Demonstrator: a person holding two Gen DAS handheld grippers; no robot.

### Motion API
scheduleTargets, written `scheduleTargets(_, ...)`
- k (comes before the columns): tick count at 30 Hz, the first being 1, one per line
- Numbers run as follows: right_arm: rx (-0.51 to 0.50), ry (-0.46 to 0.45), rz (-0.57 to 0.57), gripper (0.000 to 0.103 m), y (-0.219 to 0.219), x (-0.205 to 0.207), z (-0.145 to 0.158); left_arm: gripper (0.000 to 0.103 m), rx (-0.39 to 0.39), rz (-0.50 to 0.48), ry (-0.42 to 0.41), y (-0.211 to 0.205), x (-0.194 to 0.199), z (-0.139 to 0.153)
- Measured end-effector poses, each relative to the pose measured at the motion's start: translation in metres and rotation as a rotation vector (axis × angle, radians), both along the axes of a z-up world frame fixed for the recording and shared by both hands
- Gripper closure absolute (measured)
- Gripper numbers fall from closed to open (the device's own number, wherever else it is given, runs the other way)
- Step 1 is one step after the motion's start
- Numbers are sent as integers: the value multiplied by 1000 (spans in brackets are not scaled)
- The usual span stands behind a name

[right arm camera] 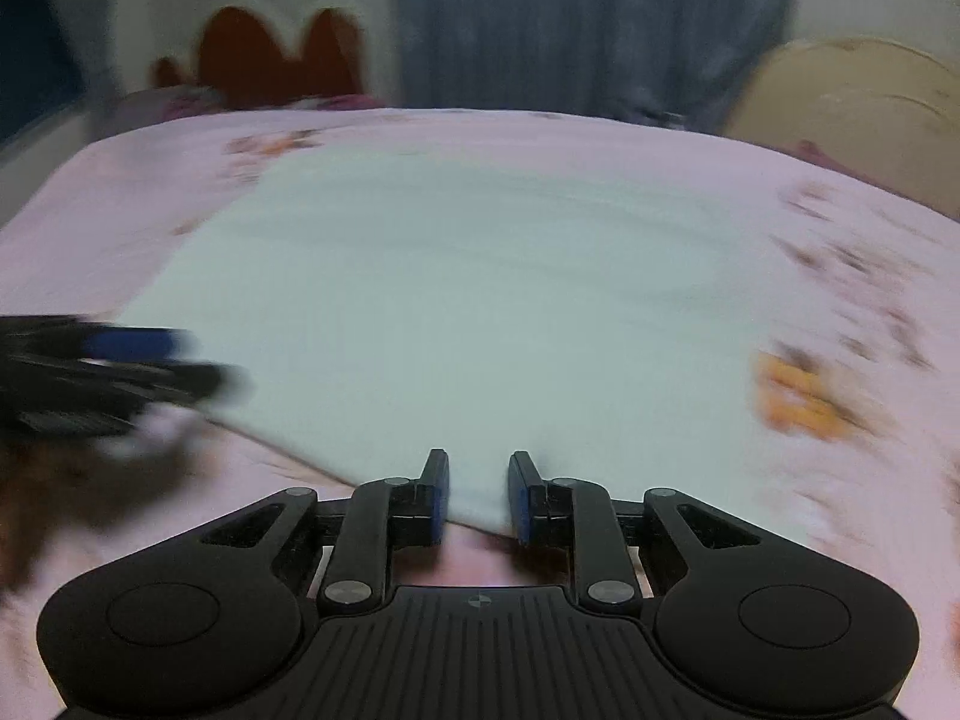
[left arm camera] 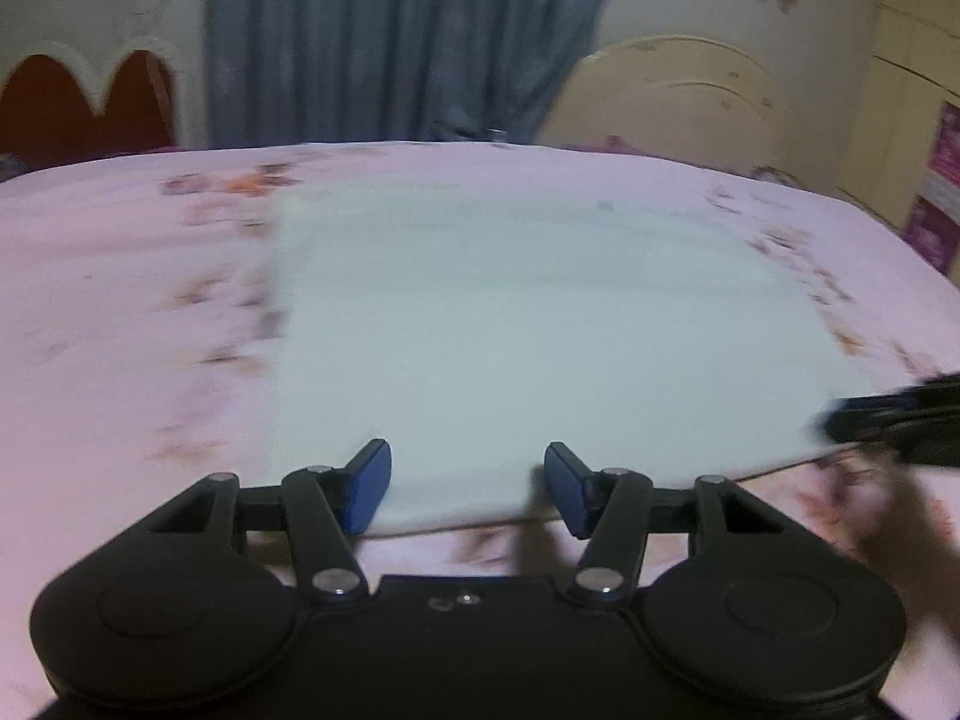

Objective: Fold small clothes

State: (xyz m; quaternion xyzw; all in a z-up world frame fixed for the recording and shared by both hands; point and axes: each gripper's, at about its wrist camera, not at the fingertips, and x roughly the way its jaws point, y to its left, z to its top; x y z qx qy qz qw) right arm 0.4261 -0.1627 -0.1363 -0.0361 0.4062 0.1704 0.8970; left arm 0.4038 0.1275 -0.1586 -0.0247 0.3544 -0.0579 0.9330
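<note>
A pale mint-green rectangular cloth [left arm camera: 540, 324] lies flat on the pink floral-print bed [left arm camera: 120, 312], its near edge between the spread fingers of the left tool [left arm camera: 467, 489] and right tool [right arm camera: 478, 495].

Pretty sure I'm working in someone's bedroom: a bed with a pink floral sheet [left arm camera: 120, 276], a cream arched headboard [left arm camera: 678, 96] just past the bed's far right corner, and blue-grey curtains [left arm camera: 390, 36] hanging behind the bed.
</note>
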Motion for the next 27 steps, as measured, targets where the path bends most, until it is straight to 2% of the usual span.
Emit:
scheduleTargets(2,-17,7,-73,82,-30,-2,1,50,-9,17,8,12,-5,0)
scheduleTargets(4,-11,20,-99,82,-47,-5,0,53,5,13,7,9,-6,2)
scheduleTargets(7,-4,5,-98,82,-44,-6,8,53,-23,27,-23,4,-8,10)
scheduleTargets(10,22,-33,-106,82,-41,-9,18,53,3,41,16,1,-4,3)
scheduleTargets(13,-27,35,-109,82,-40,-6,2,54,9,47,19,4,-4,2)
scheduleTargets(18,14,7,-129,82,-48,-10,5,52,19,54,26,6,-7,1)
scheduleTargets(22,2,42,-134,82,-47,-8,-2,52,35,53,30,3,-6,2)
scheduleTargets(27,-21,33,-130,82,-44,-10,-3,52,34,51,34,3,-7,2)
